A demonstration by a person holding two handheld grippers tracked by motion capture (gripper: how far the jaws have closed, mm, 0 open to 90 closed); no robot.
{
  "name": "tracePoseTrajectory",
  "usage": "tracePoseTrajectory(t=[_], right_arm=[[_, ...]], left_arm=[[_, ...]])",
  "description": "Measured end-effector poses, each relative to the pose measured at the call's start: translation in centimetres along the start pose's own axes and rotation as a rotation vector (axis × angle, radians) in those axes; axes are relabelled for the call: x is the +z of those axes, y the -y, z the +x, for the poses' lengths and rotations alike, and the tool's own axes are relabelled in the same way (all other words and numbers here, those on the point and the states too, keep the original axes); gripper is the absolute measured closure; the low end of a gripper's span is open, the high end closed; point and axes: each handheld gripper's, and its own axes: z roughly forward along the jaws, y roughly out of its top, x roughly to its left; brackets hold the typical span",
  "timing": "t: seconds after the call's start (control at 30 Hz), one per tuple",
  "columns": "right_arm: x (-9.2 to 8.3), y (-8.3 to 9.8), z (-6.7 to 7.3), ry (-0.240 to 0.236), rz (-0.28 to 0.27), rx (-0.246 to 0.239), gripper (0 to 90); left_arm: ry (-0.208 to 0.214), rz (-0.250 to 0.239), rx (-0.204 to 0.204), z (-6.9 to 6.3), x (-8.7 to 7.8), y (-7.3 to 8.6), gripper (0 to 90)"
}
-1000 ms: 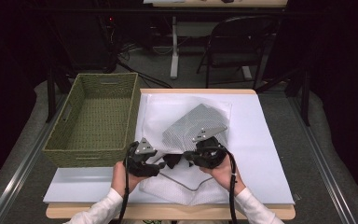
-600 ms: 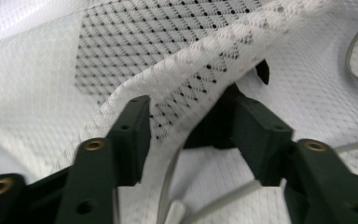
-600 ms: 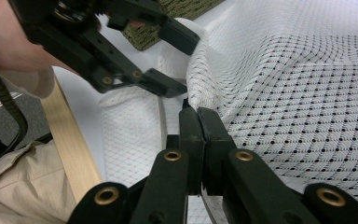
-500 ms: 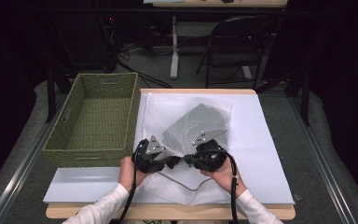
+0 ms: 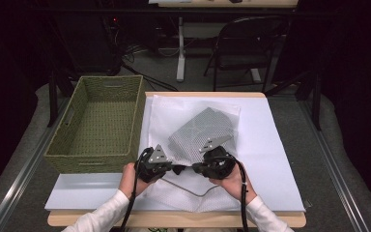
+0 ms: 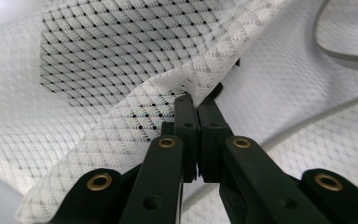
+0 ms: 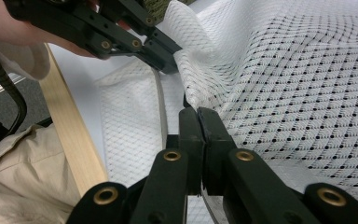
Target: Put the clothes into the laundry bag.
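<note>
From the high view, a white mesh laundry bag (image 5: 193,140) lay flat on a white sheet (image 5: 270,159) covering the desk (image 5: 203,94), with a grey dotted garment visible through its netting. A green woven basket (image 5: 99,123) stood just beside the bag's left edge. The left hand-held gripper (image 5: 176,169) and the right hand-held gripper (image 5: 193,169) met at the bag's near edge, almost touching.

In the left gripper view, the left hand-held gripper (image 6: 196,100), whose jaws had just been closing, was clamped on a raised fold of the fine white netting, the bag's grey zipper band curving past on the right.

In the right gripper view, the right hand-held gripper (image 7: 198,112) was pinched together on the same lifted edge of mesh, with the left hand-held gripper (image 7: 170,63) gripping it slightly farther along, above the zipper band and the desk's wooden edge.
</note>
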Motion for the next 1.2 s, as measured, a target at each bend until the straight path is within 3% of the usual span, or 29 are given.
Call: tracePoseTrajectory(t=[0.37,0.53,0.57,0.67,0.77,1.0,1.2], right_arm=[[0.3,1.0,-0.1,-0.008,0.043,0.001,89.0],[0.7,1.5,-0.2,-0.009,0.067,0.0,89.1],[0.8,1.6,-0.2,-0.011,0.071,-0.016,89.1],[1.0,1.9,-0.3,-0.008,0.082,-0.006,89.1],[1.3,2.2,-0.4,-0.012,0.094,-0.001,89.0],[2.2,2.6,-0.4,-0.019,0.13,-0.022,89.0],[2.8,3.0,-0.6,-0.023,0.16,-0.012,88.9]], left_arm=[[0.123,0.092,0.054,-0.7,-0.3,0.5,88.8],[0.133,0.108,0.059,-0.7,-0.2,0.7,88.7],[0.128,0.104,0.06,-0.7,-0.2,0.7,88.8],[0.12,0.082,0.055,-0.8,-0.3,0.9,88.8],[0.134,0.089,0.05,-0.8,-0.4,1.2,88.8],[0.159,0.123,0.052,-0.9,0.0,1.6,88.8],[0.173,0.163,0.068,-1.2,0.6,1.8,88.7]])
